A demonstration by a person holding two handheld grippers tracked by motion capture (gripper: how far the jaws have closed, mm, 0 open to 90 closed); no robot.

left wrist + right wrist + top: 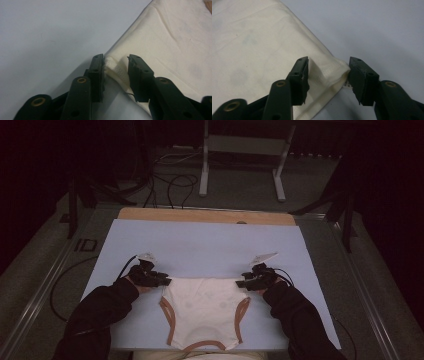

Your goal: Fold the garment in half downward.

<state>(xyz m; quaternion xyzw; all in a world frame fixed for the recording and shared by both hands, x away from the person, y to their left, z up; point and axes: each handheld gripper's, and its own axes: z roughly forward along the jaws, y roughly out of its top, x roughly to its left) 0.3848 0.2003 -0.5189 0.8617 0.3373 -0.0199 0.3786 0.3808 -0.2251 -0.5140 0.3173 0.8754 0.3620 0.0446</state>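
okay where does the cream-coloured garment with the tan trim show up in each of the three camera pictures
High view: the garment lies at the near middle of the blue mat, between the left gripper and the right gripper.
Left gripper view: it covers the right side, one corner between the open jaws.
Right gripper view: it covers the left side, one corner between the open jaws.
Shared landmark: the blue mat.

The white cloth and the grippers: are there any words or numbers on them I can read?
None can be read.
The white cloth shows only faint grey smudges, no letters.
A tiny white tag peeks under its corner by the right gripper; it is too small to read.
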